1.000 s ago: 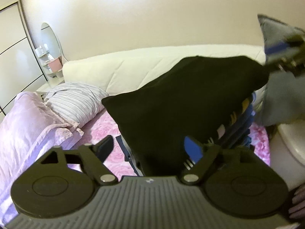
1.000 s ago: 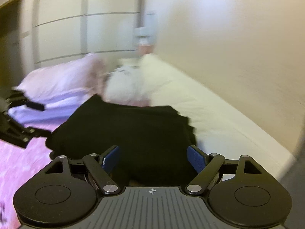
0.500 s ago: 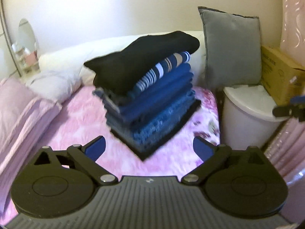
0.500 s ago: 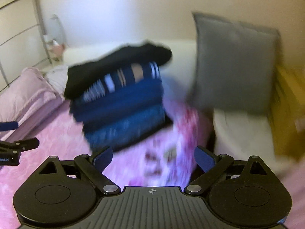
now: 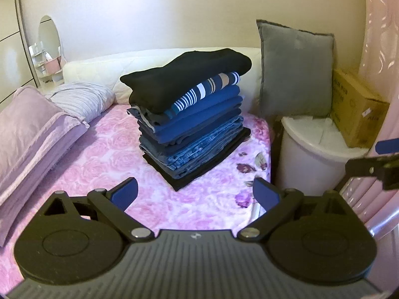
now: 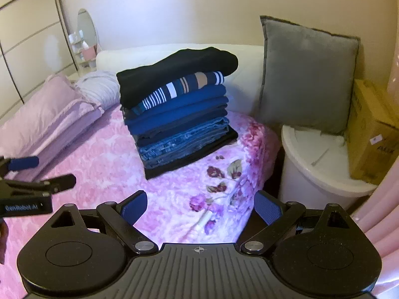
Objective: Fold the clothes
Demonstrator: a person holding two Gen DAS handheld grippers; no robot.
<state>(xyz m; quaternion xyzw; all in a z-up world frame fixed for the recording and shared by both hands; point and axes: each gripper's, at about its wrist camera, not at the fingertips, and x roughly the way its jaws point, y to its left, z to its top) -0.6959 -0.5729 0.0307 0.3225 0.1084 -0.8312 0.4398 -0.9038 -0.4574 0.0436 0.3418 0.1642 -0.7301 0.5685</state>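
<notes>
A tall stack of folded clothes (image 5: 192, 124) stands on the pink flowered bedspread (image 5: 104, 164), with a folded black garment (image 5: 184, 74) on top, then a striped one, blue ones and jeans. It also shows in the right wrist view (image 6: 179, 114). My left gripper (image 5: 195, 193) is open and empty, well short of the stack. My right gripper (image 6: 199, 205) is open and empty too, above the bed's corner. Each gripper shows at the edge of the other's view, the right one (image 5: 379, 159) and the left one (image 6: 37, 172).
A grey cushion (image 5: 294, 72) leans on the wall right of the stack. A white round bin (image 5: 314, 154) and a cardboard box (image 5: 356, 109) stand beside the bed. Pillows (image 5: 77, 99) and a lilac quilt (image 5: 27, 134) lie at left. A white headboard (image 5: 99, 67) runs behind.
Both grippers let go of the black garment, which now lies on top of the stack. Both have pulled back from the stack and stand open.
</notes>
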